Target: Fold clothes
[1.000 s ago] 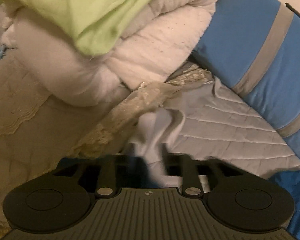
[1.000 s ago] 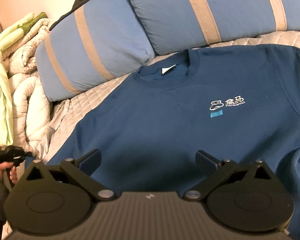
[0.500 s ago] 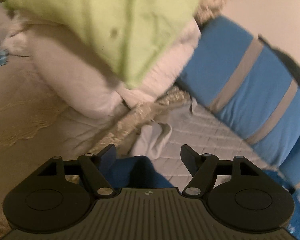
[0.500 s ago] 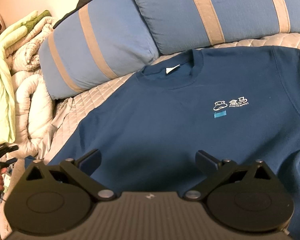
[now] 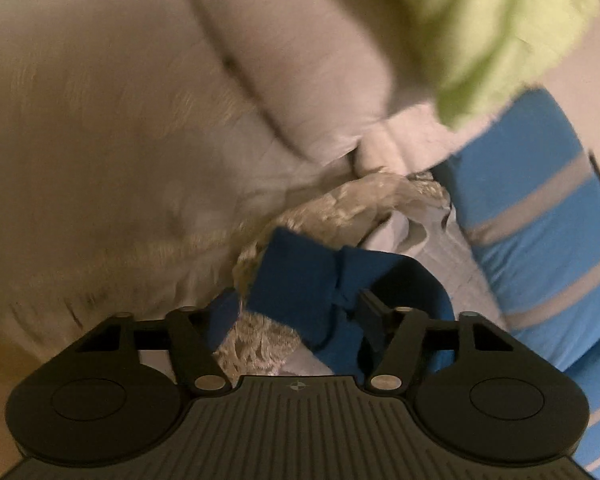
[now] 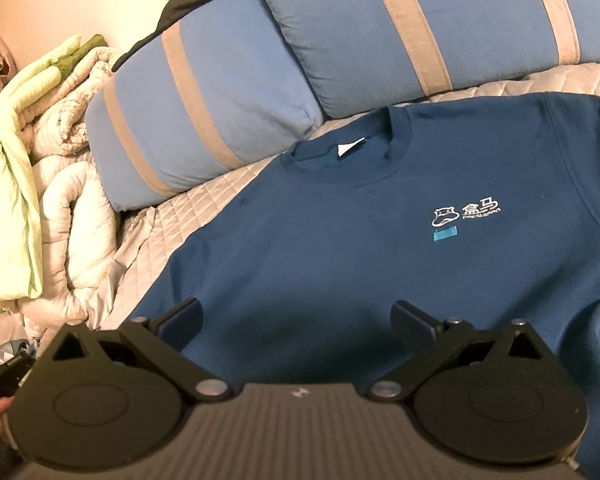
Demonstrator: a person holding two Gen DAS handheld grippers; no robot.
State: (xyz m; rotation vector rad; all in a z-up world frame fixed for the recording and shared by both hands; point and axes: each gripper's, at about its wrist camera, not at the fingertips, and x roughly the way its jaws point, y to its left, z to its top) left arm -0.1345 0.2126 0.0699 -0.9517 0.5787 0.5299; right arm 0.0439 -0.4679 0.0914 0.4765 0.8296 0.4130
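Two grippers: left gripper (image 5: 296,312) jaws closing round the bunched cuff of the navy cotton sweatshirt (image 6: 340,248), spread flat on the quilted bed cover (image 6: 204,200). Right gripper (image 6: 296,316) spread wide, empty, above the chest. Grab both cuff layers w/o the lace trim (image 5: 340,208) underneath.

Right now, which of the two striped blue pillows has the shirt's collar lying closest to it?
The left pillow: the navy shirt's collar lies just below its lower right corner.

Black claw (image 6: 296,316) w/ ribbed grey body, silver pivot screws.
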